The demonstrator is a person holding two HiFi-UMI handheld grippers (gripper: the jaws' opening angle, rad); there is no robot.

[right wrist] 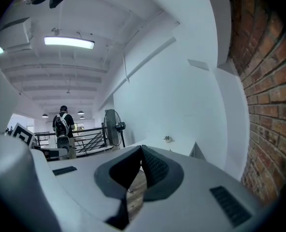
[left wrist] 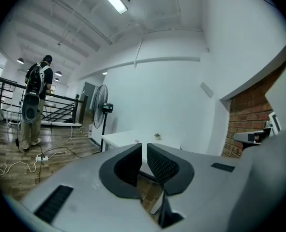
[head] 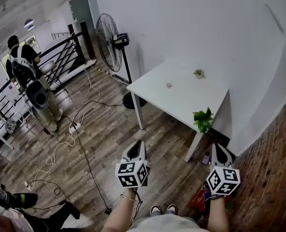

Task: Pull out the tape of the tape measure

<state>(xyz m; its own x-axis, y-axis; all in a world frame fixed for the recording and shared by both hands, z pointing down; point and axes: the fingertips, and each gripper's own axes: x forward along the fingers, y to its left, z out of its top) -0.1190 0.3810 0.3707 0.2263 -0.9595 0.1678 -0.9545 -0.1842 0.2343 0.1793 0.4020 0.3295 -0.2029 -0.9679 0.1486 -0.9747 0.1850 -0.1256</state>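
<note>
**Both grippers closed and empty, short of the counter**

Nearest to me: shoes (head: 163,209) on the plank floor (head: 104,144), with a forearm at either side of them.

Left gripper (head: 139,143) is held low over the floor and pointed toward the counter. In the left gripper view its fingers (left wrist: 163,164) are drawn together with only a thin slit at the tips. Nothing is between them.

Right gripper (head: 215,147) is alongside, near the brick wall (head: 273,168). In the right gripper view its fingers (right wrist: 155,167) meet at the tips, also empty. A red thing (head: 199,199) lies on the floor just beside that arm; I can't make out what it is.

A black cable (head: 84,149) runs across the planks to the left of the left gripper.

Ahead is the white counter (head: 152,83), set against the white wall. A leafy plant (head: 202,120) is at its near corner.

What I take for the tape measure (head: 169,85) is a small pale lump on the counter top, near the middle. It is well apart from both grippers and too small to be sure of. A tiny potted plant (head: 198,73) stands further back, toward the wall.

Past the counter's left end is a pedestal fan (head: 109,35).

Farthest out, a person (head: 29,76) with a backpack stands by a black railing (head: 60,52).
</note>
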